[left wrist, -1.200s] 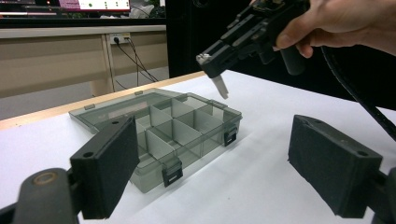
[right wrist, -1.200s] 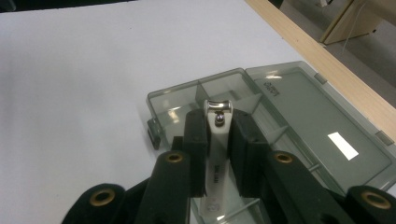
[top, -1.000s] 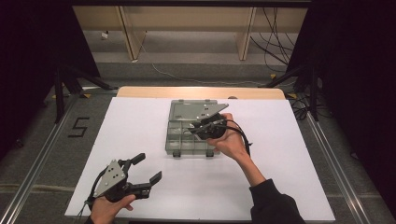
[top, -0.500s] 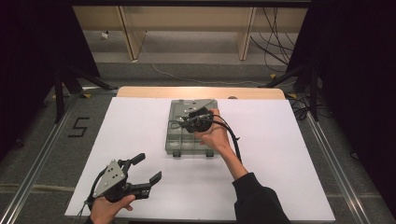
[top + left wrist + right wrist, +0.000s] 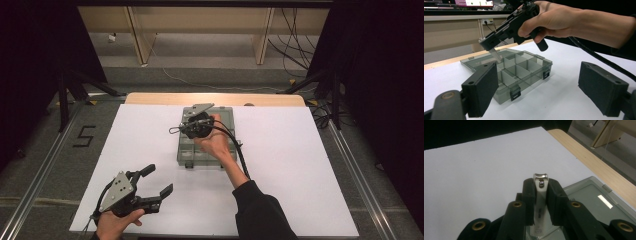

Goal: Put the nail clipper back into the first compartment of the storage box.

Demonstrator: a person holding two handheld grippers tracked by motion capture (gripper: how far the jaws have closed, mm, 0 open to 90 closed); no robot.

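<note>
At the near left of the desk [image 5: 300,150], the left gripper [image 5: 153,182] rests in the person's left hand [image 5: 116,225] with its fingers [image 5: 482,86] spread wide apart, holding nothing and touching nothing but air (the white desk surface shows between them). Toward the middle, a clear grey organizer box [image 5: 186,150] sits on the desk with its lid [image 5: 477,61] folded back flat; its divided compartments look empty as far as can be seen. Above the box, the right hand [image 5: 216,142] holds the right gripper [image 5: 176,130], whose fingers [image 5: 528,195] are clamped together on a metal nail clipper [image 5: 540,195]. The clipper stands between the pads with its rounded end poking out past them, held in the air over the box's far left part, near the open lid.
</note>
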